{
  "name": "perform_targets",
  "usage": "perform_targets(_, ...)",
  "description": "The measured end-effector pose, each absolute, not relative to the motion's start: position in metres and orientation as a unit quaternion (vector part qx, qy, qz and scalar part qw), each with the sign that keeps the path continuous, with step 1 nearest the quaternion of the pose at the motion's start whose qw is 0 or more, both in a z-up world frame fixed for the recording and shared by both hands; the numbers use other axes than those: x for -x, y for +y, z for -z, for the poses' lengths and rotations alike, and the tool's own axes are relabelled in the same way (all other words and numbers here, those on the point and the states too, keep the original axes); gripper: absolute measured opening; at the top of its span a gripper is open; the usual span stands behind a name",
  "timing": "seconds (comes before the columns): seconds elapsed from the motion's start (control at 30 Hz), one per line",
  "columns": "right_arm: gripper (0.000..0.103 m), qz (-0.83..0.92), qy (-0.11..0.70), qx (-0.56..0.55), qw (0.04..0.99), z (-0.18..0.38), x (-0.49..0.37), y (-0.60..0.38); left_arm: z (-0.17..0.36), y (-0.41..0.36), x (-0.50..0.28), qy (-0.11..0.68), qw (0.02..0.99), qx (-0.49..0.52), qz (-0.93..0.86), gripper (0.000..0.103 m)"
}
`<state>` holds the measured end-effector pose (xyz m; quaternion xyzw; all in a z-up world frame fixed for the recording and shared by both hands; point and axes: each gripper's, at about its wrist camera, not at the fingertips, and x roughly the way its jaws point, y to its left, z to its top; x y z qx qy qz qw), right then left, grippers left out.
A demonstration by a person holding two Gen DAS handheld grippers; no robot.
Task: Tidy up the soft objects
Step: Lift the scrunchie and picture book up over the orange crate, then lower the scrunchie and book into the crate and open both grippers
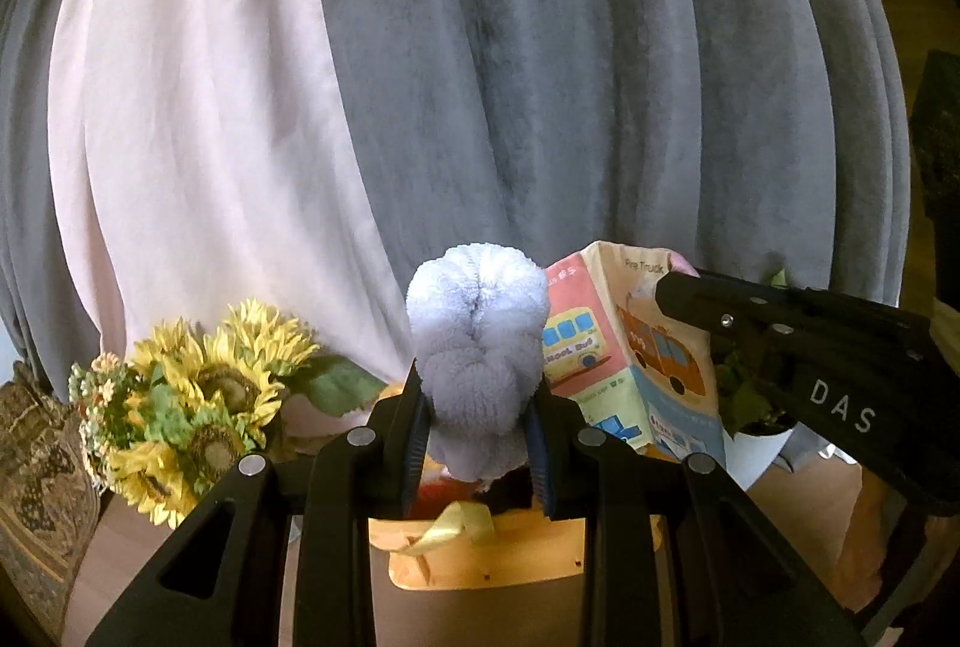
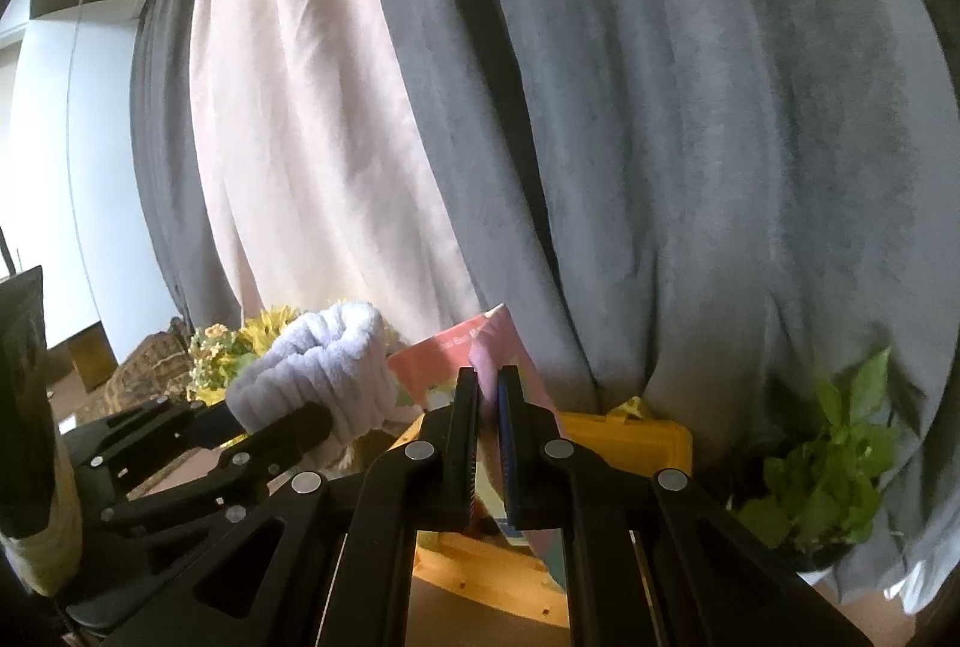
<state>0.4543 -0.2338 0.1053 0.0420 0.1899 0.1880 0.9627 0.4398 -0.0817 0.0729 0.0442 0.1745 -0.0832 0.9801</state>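
My left gripper [image 1: 477, 377] is shut on a rolled pale lavender towel [image 1: 477, 341] and holds it upright above a yellow bin [image 1: 480, 557]. The towel also shows in the right wrist view [image 2: 324, 371], clamped in the left gripper [image 2: 270, 416]. My right gripper [image 2: 489, 383] is shut on a soft cloth book [image 2: 498, 347] with pink covers. In the left wrist view the cloth book [image 1: 630, 353] shows bus and truck pictures, with the right gripper [image 1: 666, 287] on its upper right edge. Both objects hang over the yellow bin [image 2: 630, 443].
Grey curtains [image 1: 600, 77] and a pale pink curtain [image 1: 198, 137] hang close behind. Artificial sunflowers [image 1: 198, 395] stand at the left and a green potted plant [image 2: 828, 467] at the right. A patterned cushion [image 1: 36, 467] lies far left.
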Motion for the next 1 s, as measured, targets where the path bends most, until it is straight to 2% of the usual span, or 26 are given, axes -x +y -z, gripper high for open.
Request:
perform_targets(0.43,0.008,-0.170,0.233,-0.013,0.957,-0.083,-0.508,-0.230,-0.041,-0.086,-0.496,0.227,0.970,-0.034,0.081,0.029)
perform_targets(1.0,0.008,-0.211,0.345,0.005,0.915,0.010,-0.581,-0.213,0.038,-0.083,-0.553,0.313,0.948,-0.036,0.054,0.029)
